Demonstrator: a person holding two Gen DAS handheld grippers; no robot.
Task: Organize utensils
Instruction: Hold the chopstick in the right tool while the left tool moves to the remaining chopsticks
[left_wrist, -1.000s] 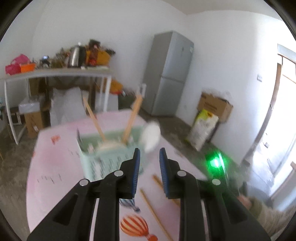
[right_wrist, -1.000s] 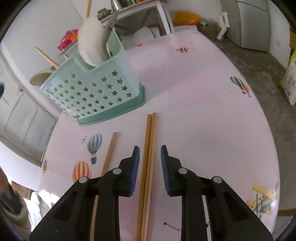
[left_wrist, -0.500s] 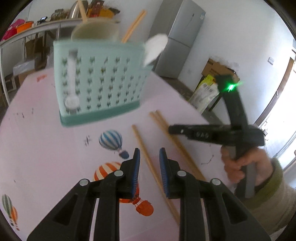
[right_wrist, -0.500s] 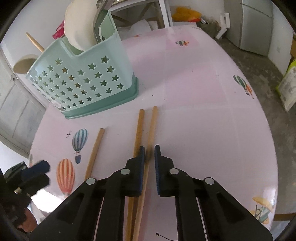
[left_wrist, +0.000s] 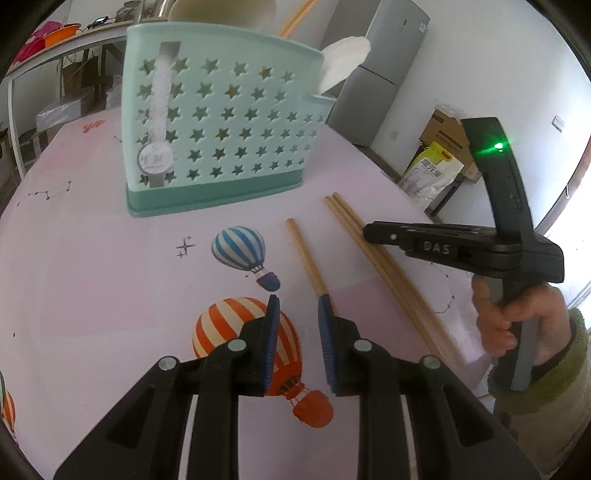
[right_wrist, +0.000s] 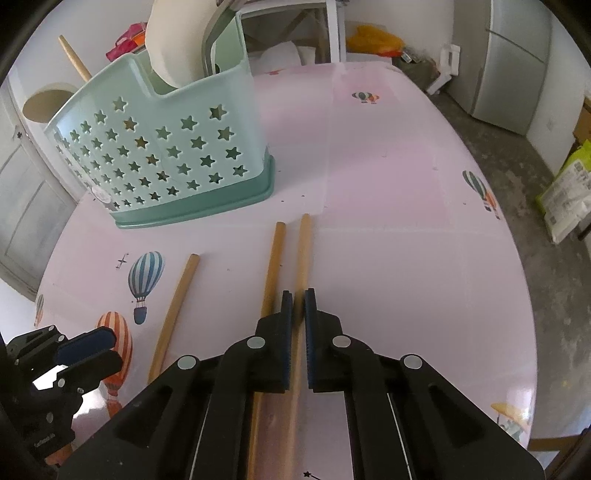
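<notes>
A mint-green star-pierced utensil caddy (left_wrist: 221, 129) (right_wrist: 166, 158) stands on the pink table (right_wrist: 388, 184) and holds a white spoon (right_wrist: 177, 40) and wooden handles. Three wooden chopsticks lie in front of it. My right gripper (right_wrist: 298, 306) (left_wrist: 369, 232) is closing and its pads press on the right chopstick (right_wrist: 303, 251) of the side-by-side pair (left_wrist: 351, 221); the other one (right_wrist: 273, 266) runs just left of its left finger. My left gripper (left_wrist: 297, 306) (right_wrist: 96, 354) hovers open over the orange balloon print, with the single chopstick (left_wrist: 306, 258) (right_wrist: 177, 302) ending at its right fingertip and nothing between its pads.
A hand in a green sleeve (left_wrist: 517, 321) holds the right gripper's handle. Beyond the table stand a grey fridge (left_wrist: 376, 48), a cardboard box and a yellow bag (left_wrist: 432, 166), and a cluttered shelf (left_wrist: 55, 40) at the back left.
My right gripper's jaws closed from a clear gap onto the right chopstick of the pair. My left gripper dropped low over the table toward the single chopstick, still open.
</notes>
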